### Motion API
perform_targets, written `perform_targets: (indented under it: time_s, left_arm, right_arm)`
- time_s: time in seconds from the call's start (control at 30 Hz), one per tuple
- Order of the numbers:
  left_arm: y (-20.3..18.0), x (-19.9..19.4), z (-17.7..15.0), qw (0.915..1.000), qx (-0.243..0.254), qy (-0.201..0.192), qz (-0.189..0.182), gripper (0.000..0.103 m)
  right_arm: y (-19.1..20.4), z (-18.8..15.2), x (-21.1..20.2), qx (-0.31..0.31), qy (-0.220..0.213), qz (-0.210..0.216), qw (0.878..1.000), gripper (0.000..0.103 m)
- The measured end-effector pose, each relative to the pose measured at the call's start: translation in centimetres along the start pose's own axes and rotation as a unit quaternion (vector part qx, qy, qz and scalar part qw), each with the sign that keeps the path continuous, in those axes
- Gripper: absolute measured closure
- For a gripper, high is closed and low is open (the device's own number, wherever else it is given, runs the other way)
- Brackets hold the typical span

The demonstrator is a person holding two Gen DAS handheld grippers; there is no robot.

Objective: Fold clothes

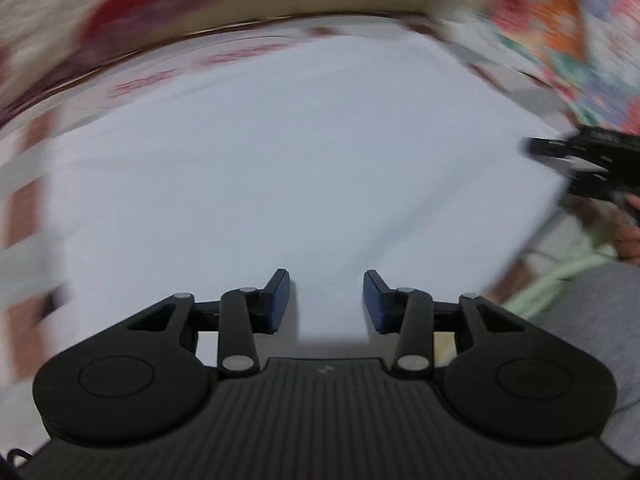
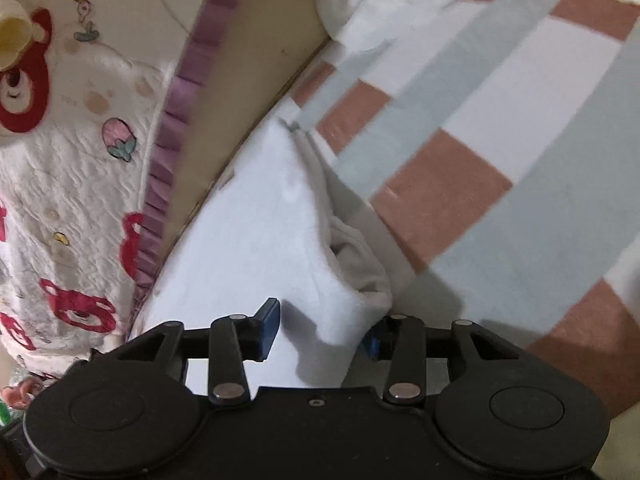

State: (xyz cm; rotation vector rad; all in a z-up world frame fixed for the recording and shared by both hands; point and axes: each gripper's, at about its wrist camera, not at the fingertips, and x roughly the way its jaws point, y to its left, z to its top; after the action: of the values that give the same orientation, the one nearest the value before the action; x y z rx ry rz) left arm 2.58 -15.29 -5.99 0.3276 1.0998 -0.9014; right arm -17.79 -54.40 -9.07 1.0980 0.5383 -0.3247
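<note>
The left gripper (image 1: 326, 300) hovers with fingers spread over the white garment (image 1: 280, 168), while the right gripper (image 2: 320, 330) straddles its bunched near edge, fingers apart.

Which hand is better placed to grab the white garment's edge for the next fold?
Probably the right. The right hand-held gripper is open with a bunched edge of the white cloth garment between its fingers. The left hand-held gripper is open over flat cloth.

White garment (image 1: 280, 168) lies spread flat on checked bedsheet (image 2: 500, 128), smooth, taking up most of it. One edge by the bed's side is bunched w/ a fold (image 2: 352, 264) lifted up.
</note>
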Motion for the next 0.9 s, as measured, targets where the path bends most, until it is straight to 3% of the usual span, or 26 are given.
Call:
perform_targets:
  time_s: [0.07, 0.13, 0.17, 0.23, 0.33, 0.5, 0.67, 0.8, 0.9]
  left_arm:
    - [2.5, -0.4, -1.0, 0.9988, -0.048, 0.000, 0.010, 0.063]
    - [5.0, -0.8, -2.0, 0.9951, -0.097, 0.000, 0.021, 0.066]
    - [5.8, -1.2, -2.3, 0.9934, -0.114, -0.001, 0.016, 0.065]
    - [6.8, -1.9, -2.6, 0.9905, -0.137, -0.003, -0.006, 0.061]
    - [9.1, -3.5, -2.8, 0.9835, -0.179, -0.004, -0.028, 0.061]
    - [12.6, -6.5, -3.2, 0.9655, -0.240, -0.050, -0.087, 0.061]
    - [13.5, -6.2, -2.7, 0.9584, -0.250, -0.083, -0.111, 0.061]
    - [15.5, -5.7, -3.1, 0.9454, -0.276, -0.108, -0.135, 0.061]
    - [17.3, -4.9, -3.6, 0.9261, -0.321, -0.117, -0.161, 0.060]
  right_arm:
    - [-0.1, 0.4, 0.4, 0.024, 0.003, 0.014, 1.000, 0.048]
    - [0.1, 0.5, 0.8, 0.036, 0.003, 0.035, 0.999, 0.084]
    - [0.7, 0.6, 0.7, 0.032, -0.003, 0.050, 0.998, 0.090]
    - [2.5, 0.7, 0.0, 0.009, -0.022, 0.087, 0.996, 0.091]
    - [7.8, 1.1, -1.3, -0.092, -0.023, 0.117, 0.989, 0.091]
    - [17.3, 0.4, -0.9, -0.221, 0.041, 0.161, 0.961, 0.091]
    - [25.3, -3.0, 3.0, -0.309, 0.123, 0.190, 0.924, 0.091]
    - [28.2, -7.6, 7.3, -0.356, 0.176, 0.177, 0.901, 0.090]
    - [28.3, -11.5, 10.6, -0.377, 0.212, 0.144, 0.890, 0.090]
